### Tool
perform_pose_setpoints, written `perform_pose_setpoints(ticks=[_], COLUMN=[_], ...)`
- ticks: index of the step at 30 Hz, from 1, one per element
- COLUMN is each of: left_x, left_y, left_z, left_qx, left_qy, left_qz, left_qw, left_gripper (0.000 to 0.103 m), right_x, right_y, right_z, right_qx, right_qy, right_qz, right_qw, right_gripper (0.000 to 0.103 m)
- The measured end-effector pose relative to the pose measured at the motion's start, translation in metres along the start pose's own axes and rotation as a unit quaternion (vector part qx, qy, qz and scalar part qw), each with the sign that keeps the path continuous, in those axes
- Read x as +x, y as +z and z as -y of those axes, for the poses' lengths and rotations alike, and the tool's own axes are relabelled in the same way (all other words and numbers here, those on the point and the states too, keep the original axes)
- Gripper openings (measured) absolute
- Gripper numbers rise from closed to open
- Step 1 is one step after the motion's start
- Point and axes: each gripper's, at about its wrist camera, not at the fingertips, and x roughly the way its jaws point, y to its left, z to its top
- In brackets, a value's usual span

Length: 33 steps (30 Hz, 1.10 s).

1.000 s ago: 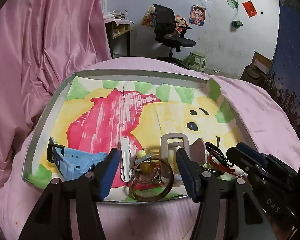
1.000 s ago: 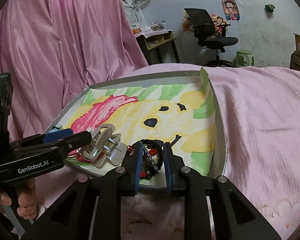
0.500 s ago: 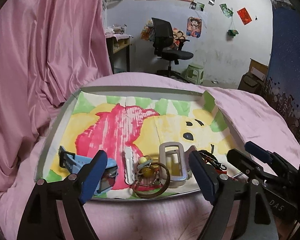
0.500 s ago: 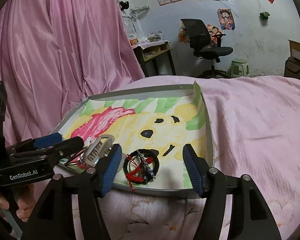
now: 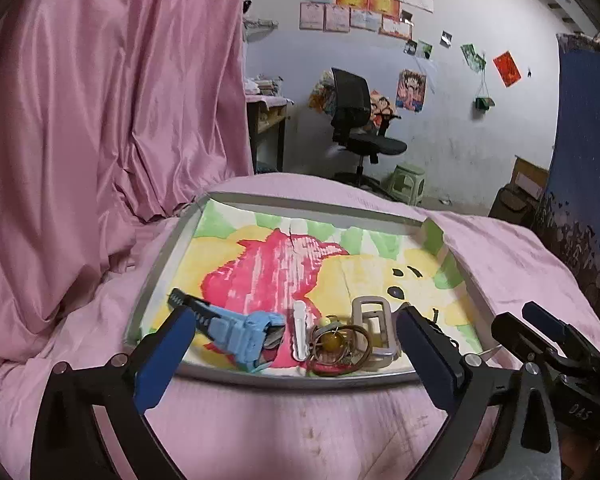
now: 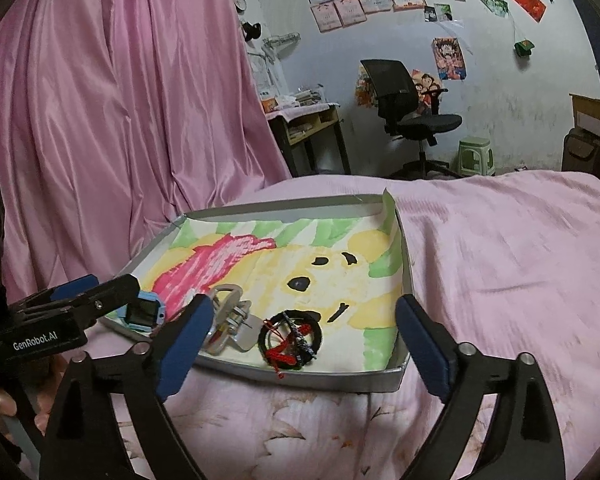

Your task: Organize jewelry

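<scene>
1. Right now the left gripper (image 5: pixel 296 354) has its jaws spread as wide as they go; they have just been opening, and nothing is between the pads. Its fingertips sit this side of the tray (image 5: pixel 300 378) and frame the near row of pieces.
2. Same story on the right gripper (image 6: pixel 304 348): the jaws have just been opening, they stand wide and grip nothing. The black-and-red bracelet (image 6: pixel 290 338) lies on the tray floor just beyond and between its fingertips, free of both pads.
3. So the step in hand looks like release and retreat. To do it well, I'd back both tools straight out and slightly up, so no pad clips the tray's near wall.
4. Just past the left fingertips, from its left finger (image 5: pixel 166 354) across: the blue watch (image 5: pixel 236 330), a white hair clip (image 5: pixel 300 334), a tangle of rings with a yellow bead (image 5: pixel 338 344), then a grey clasp (image 5: pixel 374 330) by the other finger.
5. That tangle is the risk: thin hoops overlap, so a careless sweep would drag several at once. Any next pick should come from above, one piece only.
6. Further in, the painted paper lining (image 5: pixel 284 264) is bare, so there is space to spread the pieces if wanted.
7. Beyond the tray, the pink cloth (image 6: pixel 500 248) carries no jewelry that I can see.
</scene>
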Motion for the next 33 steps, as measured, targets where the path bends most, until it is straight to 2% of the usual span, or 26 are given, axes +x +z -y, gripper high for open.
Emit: perform_pose_setpoints(ticks=[6,18,33], left_x=[-0.018,-0.055,-0.104], left_y=[-0.008,-0.030,-0.049], left_z=[-0.009,-0.021,-0.033], left_qx=[-0.007,-0.016,-0.003], left_qy=[0.002,0.003,0.011], left_qz=[0.012,0.030,0.066], left_qw=[0.9999,0.9994,0.9978], left_gripper=[0.103,0.103,0.103], right_x=[-0.015,-0.048,-0.089], right_y=[-0.004,-0.012,-0.025], right_z=[-0.007,-0.016,-0.044], right_qx=[-0.001,-0.008,-0.037], right_qy=[0.006,0.008,0.014], right_qz=[0.010,0.028,0.046], right_qw=[1.000,1.000,0.998], right_gripper=[0.099,0.101,0.101])
